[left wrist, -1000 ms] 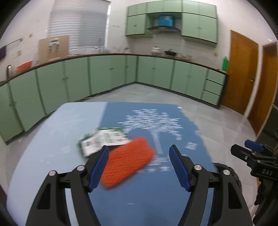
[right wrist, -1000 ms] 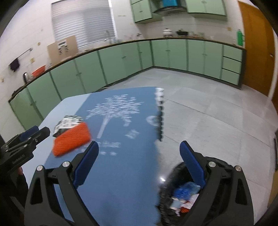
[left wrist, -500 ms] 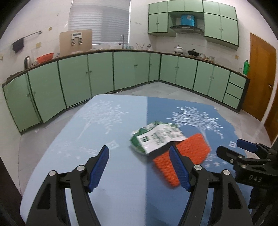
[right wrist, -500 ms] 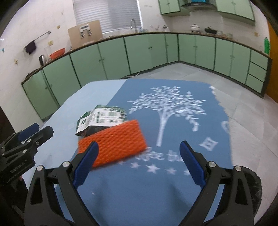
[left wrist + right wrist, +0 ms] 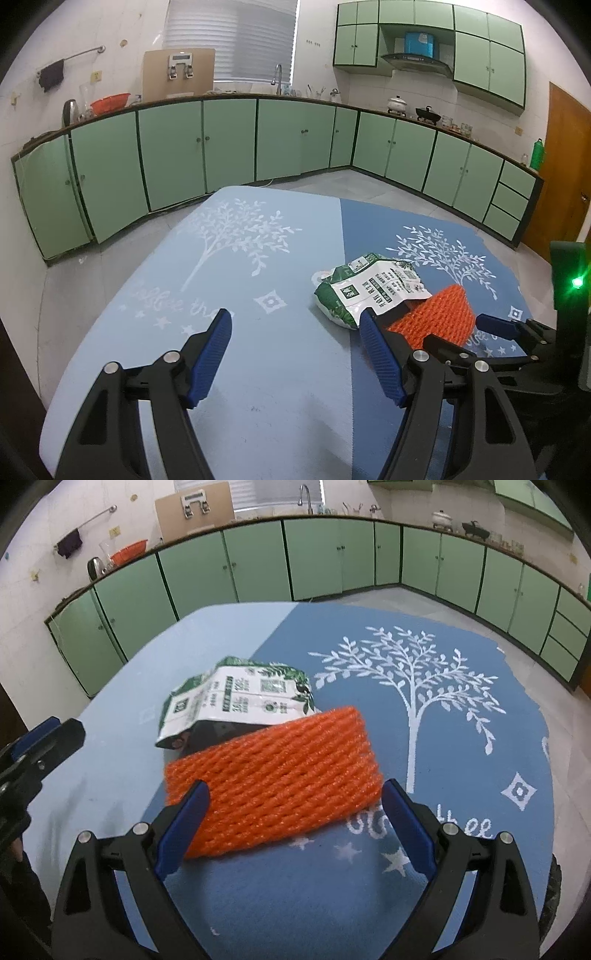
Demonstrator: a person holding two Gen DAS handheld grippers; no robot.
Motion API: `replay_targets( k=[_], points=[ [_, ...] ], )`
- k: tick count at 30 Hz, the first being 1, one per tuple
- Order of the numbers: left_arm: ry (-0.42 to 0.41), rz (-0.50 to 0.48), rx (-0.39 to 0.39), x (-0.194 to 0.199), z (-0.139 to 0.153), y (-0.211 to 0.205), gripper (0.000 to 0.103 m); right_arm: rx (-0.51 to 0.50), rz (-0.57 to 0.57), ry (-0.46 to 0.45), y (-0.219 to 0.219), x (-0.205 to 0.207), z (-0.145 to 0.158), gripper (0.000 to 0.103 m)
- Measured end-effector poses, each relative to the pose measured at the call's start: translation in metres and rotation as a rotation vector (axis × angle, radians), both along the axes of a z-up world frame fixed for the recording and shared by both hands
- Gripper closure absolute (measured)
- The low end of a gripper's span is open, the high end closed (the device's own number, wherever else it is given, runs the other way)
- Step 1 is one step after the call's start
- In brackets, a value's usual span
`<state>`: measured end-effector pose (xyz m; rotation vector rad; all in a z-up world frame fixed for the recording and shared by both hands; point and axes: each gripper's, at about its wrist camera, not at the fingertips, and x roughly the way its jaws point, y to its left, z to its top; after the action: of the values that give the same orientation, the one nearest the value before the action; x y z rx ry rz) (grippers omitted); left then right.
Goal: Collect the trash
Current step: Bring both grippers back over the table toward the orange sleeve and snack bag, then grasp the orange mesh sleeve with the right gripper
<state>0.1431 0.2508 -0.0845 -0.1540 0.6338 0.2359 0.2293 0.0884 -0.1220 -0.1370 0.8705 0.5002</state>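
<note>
right claw spread wide, nothing gripped, blue pads flanking the near edge of the orange foam net but not pressing on it. left claw likewise wide and empty, hanging over bare blue cloth of the counter, with the trash off at its 2 o'clock.

orange foam net lying flat near the middle of the counter, dead ahead at 12 o'clock in the right wrist view. green and white snack bag just behind it at 11 o'clock, crumpled, its torn open end touching or tucked under the net's far edge; cannot tell which.

looks featherlight and squashy, that net: likely to fold under the pads rather than resist, so a pinch across the short near edge should bite well. bag probably thin, crinkly, slippery film; best taken at a raised crease, not the flat face.

plenty of open cloth at 3 and 6 o'clock for sliding in low. counter edge drops to the floor at 4 o'clock, dark bin rim just past it. left claw close by at 9 o'clock, so a risk of bumping there.
</note>
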Motion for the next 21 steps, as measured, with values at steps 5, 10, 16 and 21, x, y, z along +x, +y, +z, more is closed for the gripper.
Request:
replay_targets(
  k=[5, 10, 16, 21],
  points=[
    [0.011, -0.005, -0.002, 0.004, -0.003, 0.002, 0.033, -0.034, -0.008, 0.025, 0.003, 0.006, -0.008, 0.012],
    [0.019, -0.004, -0.012, 0.007, -0.006, 0.004, 0.033, -0.046, -0.01, 0.036, 0.005, 0.007, -0.012, 0.012],
    [0.032, -0.01, -0.02, 0.011, -0.011, 0.001, 0.033, -0.014, 0.038, 0.033, 0.005, 0.001, -0.011, 0.04],
    [0.039, -0.017, -0.019, 0.013, -0.011, -0.005, 0.033, 0.054, 0.099, 0.055, 0.01, -0.007, -0.009, 0.079]
  ],
)
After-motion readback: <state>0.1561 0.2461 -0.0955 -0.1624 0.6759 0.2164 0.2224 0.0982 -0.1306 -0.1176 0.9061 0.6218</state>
